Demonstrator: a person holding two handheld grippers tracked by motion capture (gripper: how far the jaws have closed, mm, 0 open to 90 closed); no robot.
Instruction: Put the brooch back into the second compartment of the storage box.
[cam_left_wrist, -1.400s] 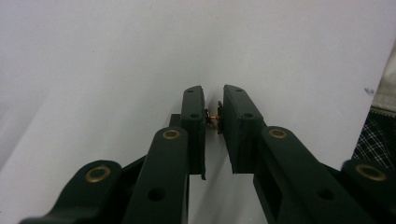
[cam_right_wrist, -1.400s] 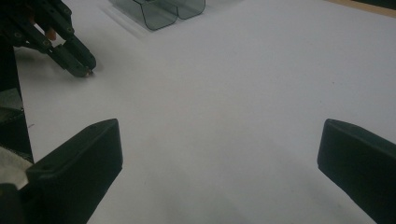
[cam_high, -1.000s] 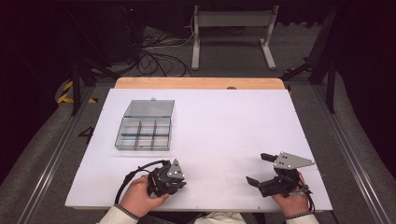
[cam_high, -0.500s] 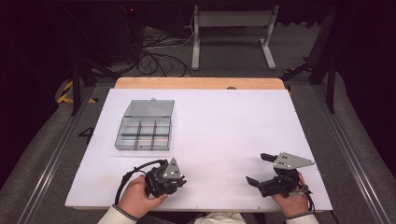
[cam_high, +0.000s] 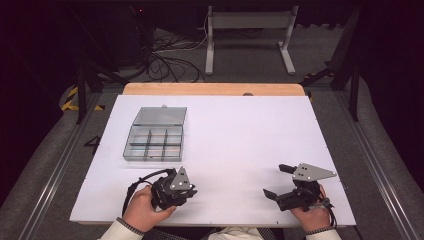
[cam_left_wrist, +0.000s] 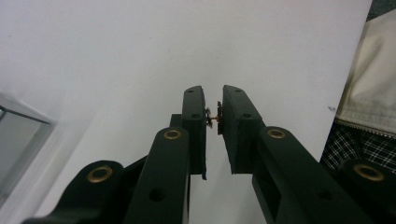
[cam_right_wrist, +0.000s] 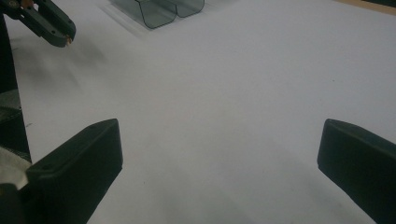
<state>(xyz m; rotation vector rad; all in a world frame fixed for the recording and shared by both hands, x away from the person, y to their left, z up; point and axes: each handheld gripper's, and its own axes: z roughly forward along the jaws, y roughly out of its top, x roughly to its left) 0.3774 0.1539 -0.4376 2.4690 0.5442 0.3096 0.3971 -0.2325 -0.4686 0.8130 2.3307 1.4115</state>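
My left gripper (cam_left_wrist: 214, 93) is shut on a tiny brown metal part (cam_left_wrist: 214, 117) pinched between its pads, just above the white table. In the high view the left gripper (cam_high: 189, 192) is held low near the table's front edge, below a clear compartment box (cam_high: 154, 141) whose lid lies open behind it. At the front right, my right gripper (cam_high: 276, 181) stands open with nothing between its jaws. The right gripper view looks across bare table (cam_right_wrist: 224, 93), with the left gripper's tip (cam_right_wrist: 64, 36) at upper left and the box (cam_right_wrist: 161, 11) beyond.
The white sheet (cam_high: 240, 135) covers a wooden table whose far edge (cam_high: 215, 89) shows. A corner of the box (cam_left_wrist: 21, 135) appears at the left of the left gripper view. A person's cream sleeve and checked cloth (cam_left_wrist: 369, 107) lie at its right.
My left gripper has shifted very slightly to the left near the front edge. The right gripper and the box have stayed where they were.
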